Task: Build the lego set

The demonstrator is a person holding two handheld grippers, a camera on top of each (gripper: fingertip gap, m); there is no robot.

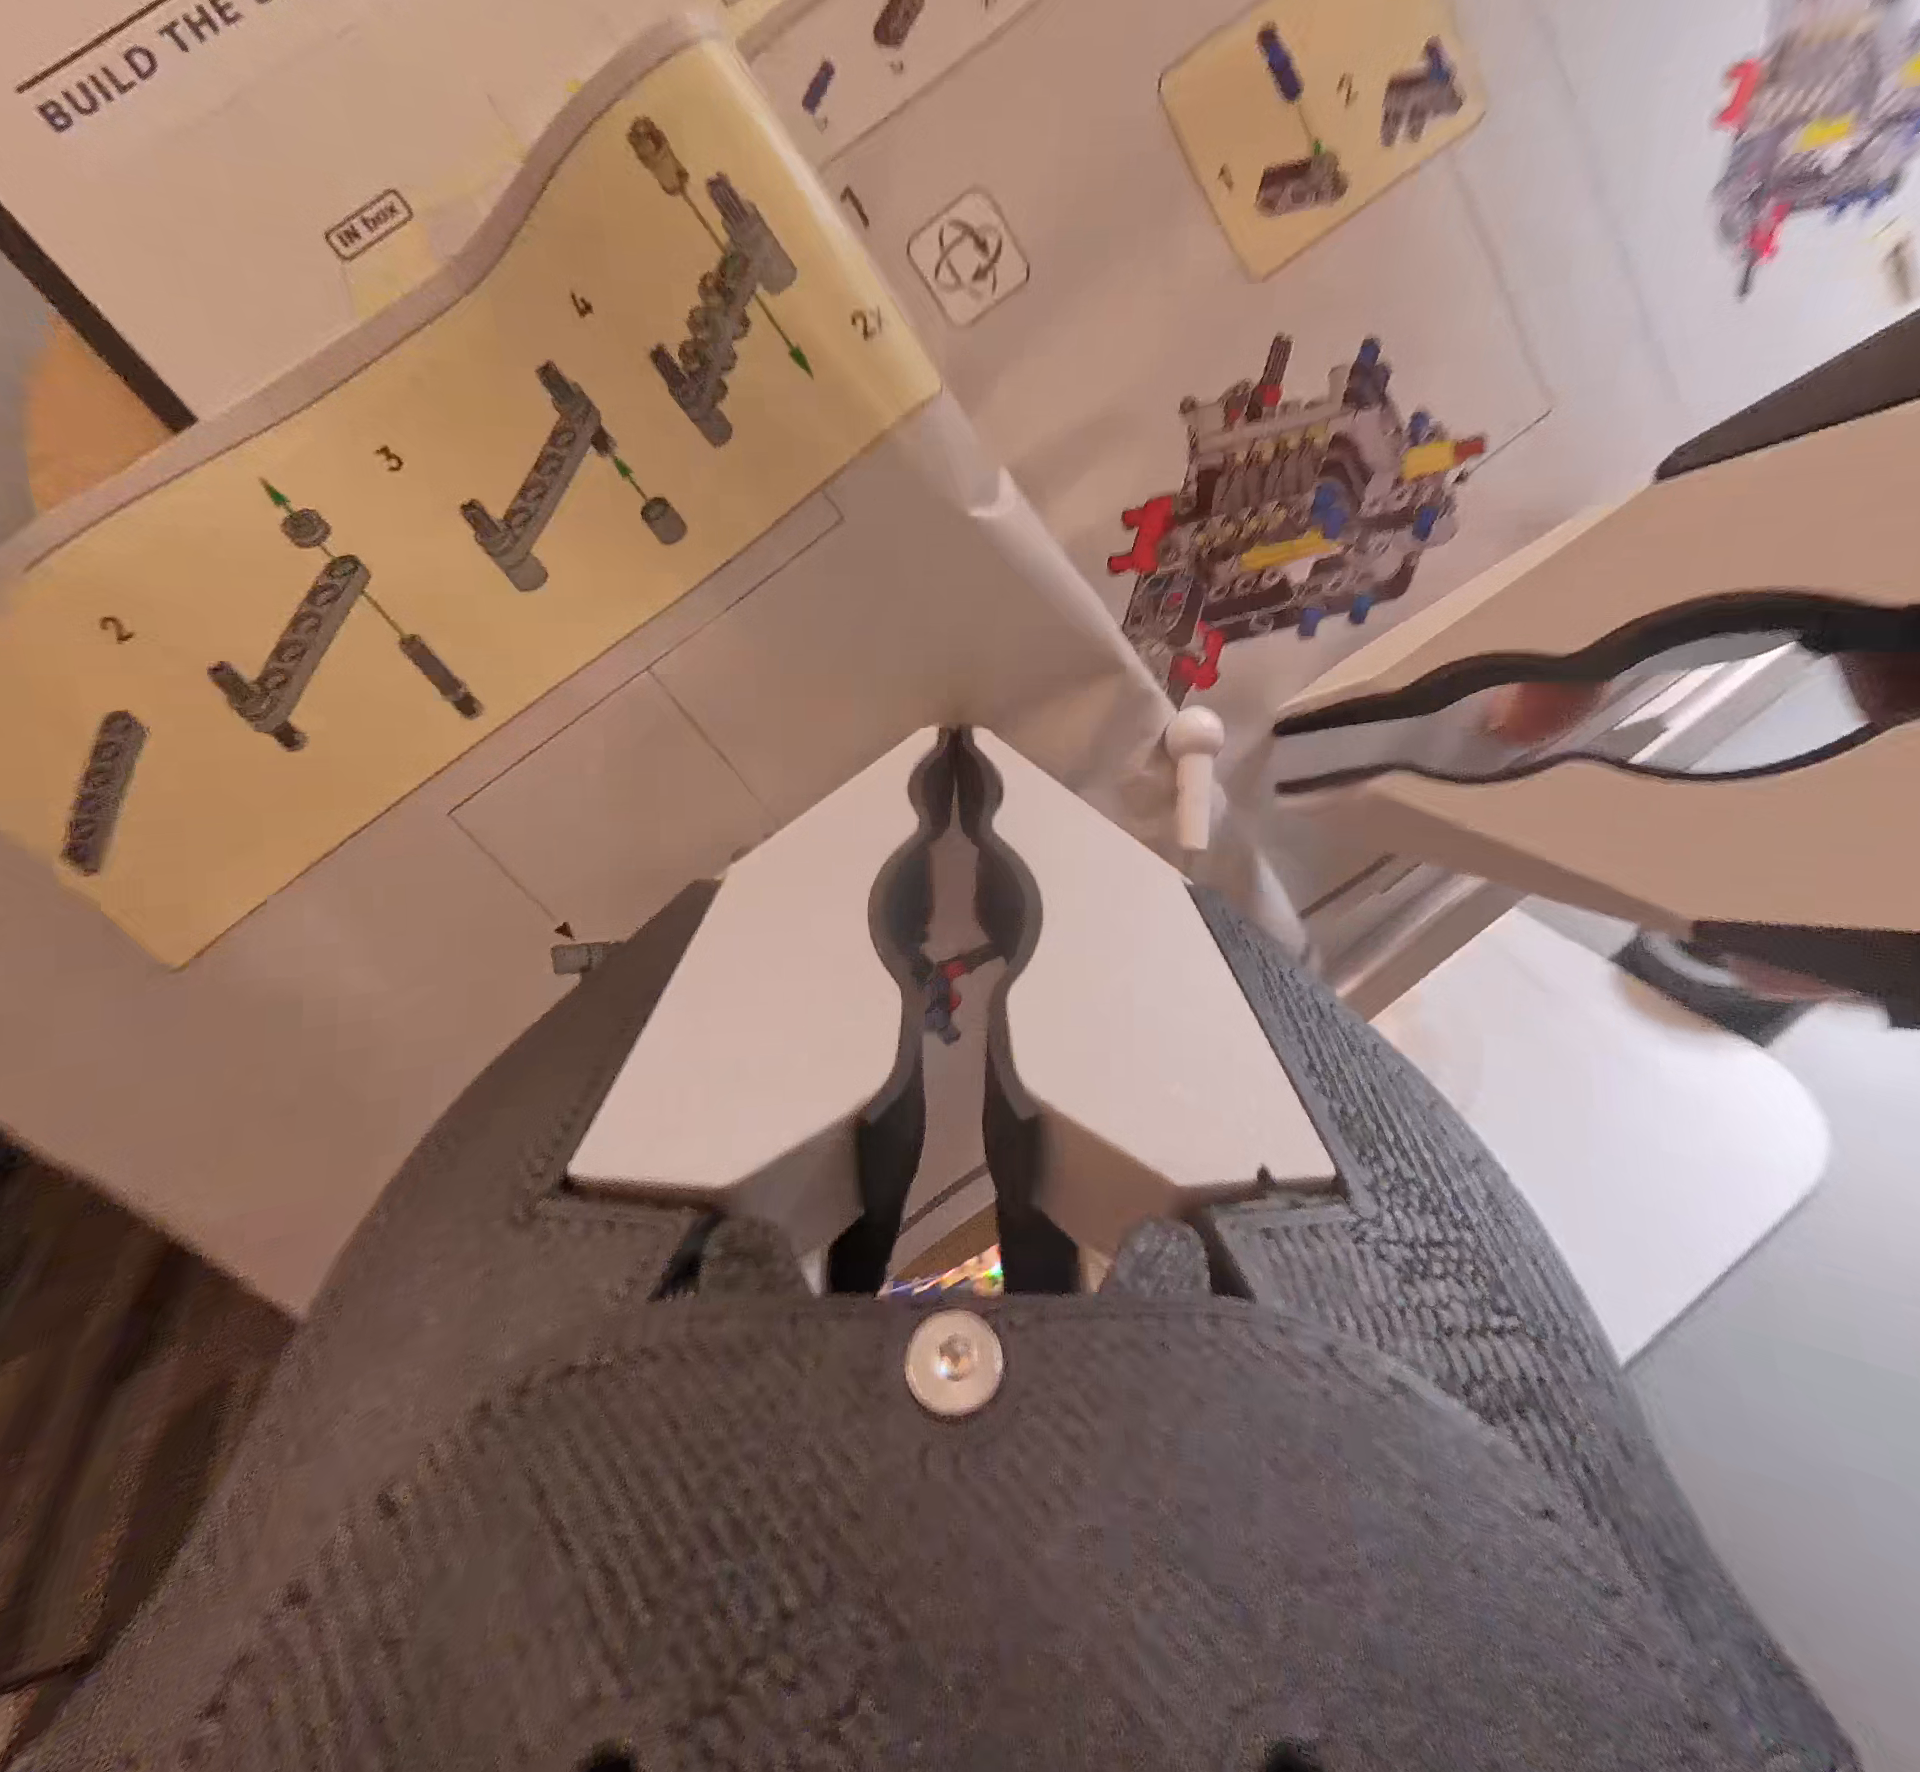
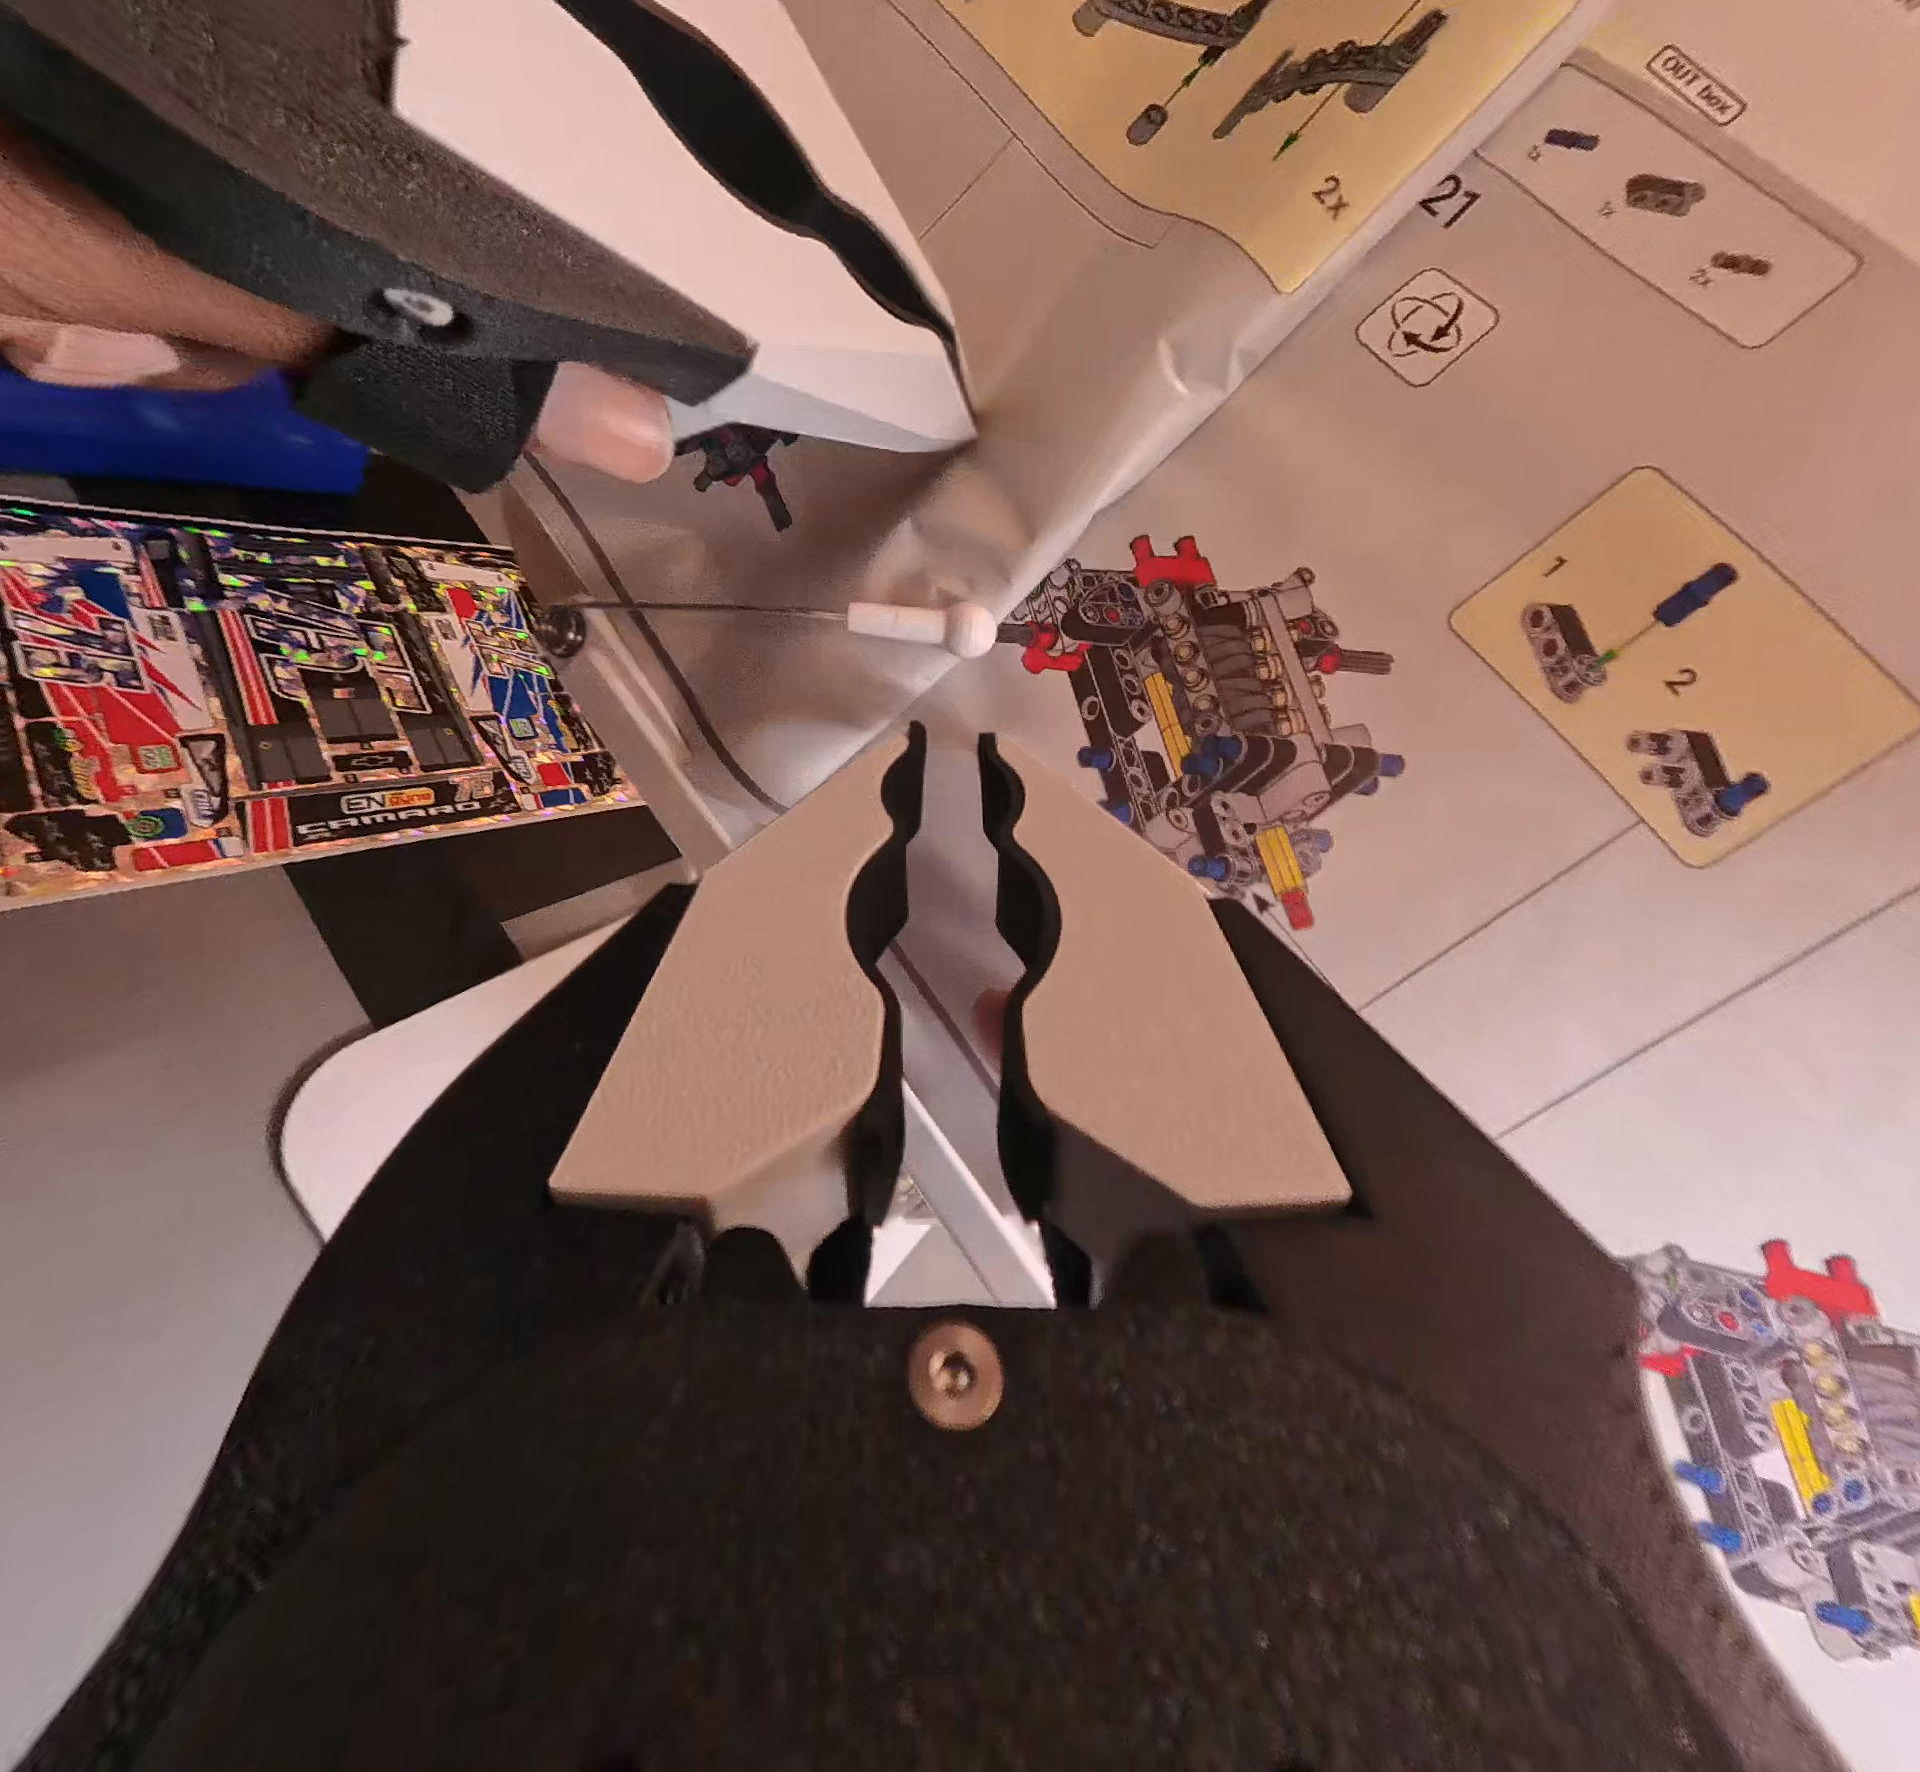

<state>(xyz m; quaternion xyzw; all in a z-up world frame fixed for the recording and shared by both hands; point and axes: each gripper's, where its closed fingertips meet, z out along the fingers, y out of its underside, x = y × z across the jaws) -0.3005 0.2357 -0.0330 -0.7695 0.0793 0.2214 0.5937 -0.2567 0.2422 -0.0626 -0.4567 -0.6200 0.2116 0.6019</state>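
Note:
The instruction booklet point(image 1: 1299, 164) lies open on the table, also in the right wrist view point(image 2: 1455, 943). My left gripper point(image 1: 956, 735) is shut on the edge of one page point(image 1: 468, 475) near the spine and holds it lifted and curled. It shows in the right wrist view point(image 2: 961, 392) at the upper left, pinching that page point(image 2: 1195, 60). My right gripper point(image 2: 945, 746) is narrowly open and empty, just short of the spine fold. It shows at the right of the left wrist view point(image 1: 1455, 735).
A white ball-headed pin point(image 2: 914, 626) on a thin wire lies across the spine, also in the left wrist view point(image 1: 1190, 766). A shiny sticker sheet point(image 2: 260, 694) lies at the left. A small dark lego part point(image 2: 743, 465) sits under the lifted page. A white rounded tray point(image 2: 343, 1130) is near. Left tips to right tips: about 6 cm.

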